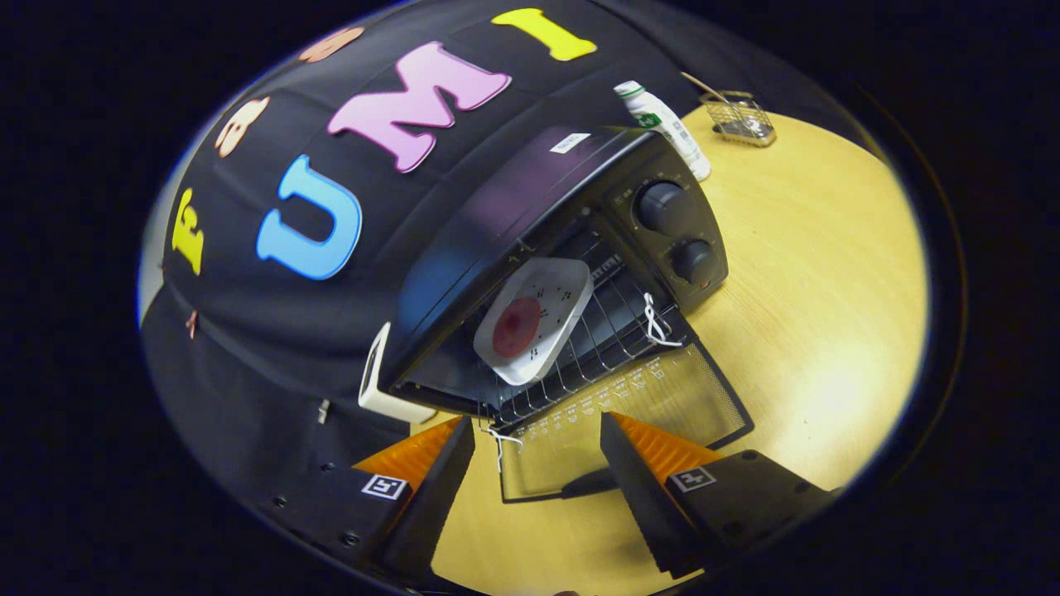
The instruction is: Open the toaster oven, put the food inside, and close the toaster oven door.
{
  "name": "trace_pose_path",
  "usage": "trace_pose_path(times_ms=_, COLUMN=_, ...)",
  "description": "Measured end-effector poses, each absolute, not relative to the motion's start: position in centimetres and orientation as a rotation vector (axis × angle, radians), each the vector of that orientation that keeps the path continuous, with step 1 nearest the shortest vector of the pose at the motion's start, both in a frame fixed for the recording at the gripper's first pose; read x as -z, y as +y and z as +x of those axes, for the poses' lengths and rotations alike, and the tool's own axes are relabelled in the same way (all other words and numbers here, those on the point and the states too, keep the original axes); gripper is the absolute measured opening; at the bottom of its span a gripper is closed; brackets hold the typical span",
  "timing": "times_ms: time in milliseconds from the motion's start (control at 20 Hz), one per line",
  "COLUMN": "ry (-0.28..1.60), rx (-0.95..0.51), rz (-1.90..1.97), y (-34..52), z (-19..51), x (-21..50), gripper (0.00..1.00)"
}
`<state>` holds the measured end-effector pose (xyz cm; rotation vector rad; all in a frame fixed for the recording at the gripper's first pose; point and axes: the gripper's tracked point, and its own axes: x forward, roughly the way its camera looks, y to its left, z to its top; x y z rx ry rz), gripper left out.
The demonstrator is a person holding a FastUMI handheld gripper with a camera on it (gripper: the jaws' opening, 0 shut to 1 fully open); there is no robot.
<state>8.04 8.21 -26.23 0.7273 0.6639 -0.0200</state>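
From your gripper view, your gripper [537,439] has its fingers spread wide, holding nothing; the glass door [629,422] of the toaster oven [530,240] lies open just ahead of them; the white plate [534,319] of food [517,326] sits on the oven's wire rack [609,331]; a bottle [667,128] and wire basket [739,120] stand beyond on the wooden table [828,273].

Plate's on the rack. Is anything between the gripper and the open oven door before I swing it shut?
Nothing visible. The gripper is open, its fingers straddling the lowered door; the plate sits inside on the rack.
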Motion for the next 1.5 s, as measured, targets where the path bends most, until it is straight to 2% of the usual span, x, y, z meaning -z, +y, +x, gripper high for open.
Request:
trace_pose_path(times_ms=350, ry=0.818, rx=-0.057, rz=0.334, y=10.0, z=1.8, x=30.2, gripper=0.99)
trace_pose_path(times_ms=600, ry=0.905, rx=-0.005, rz=0.143, y=8.7, z=-0.5, x=33.7, gripper=0.99)
trace_pose_path(times_ms=900, ry=0.971, rx=0.054, rz=0.037, y=7.7, z=-0.3, x=36.9, gripper=0.99)
trace_pose_path(times_ms=1500, ry=0.983, rx=0.057, rz=0.011, y=8.2, z=3.0, x=39.3, gripper=1.0)
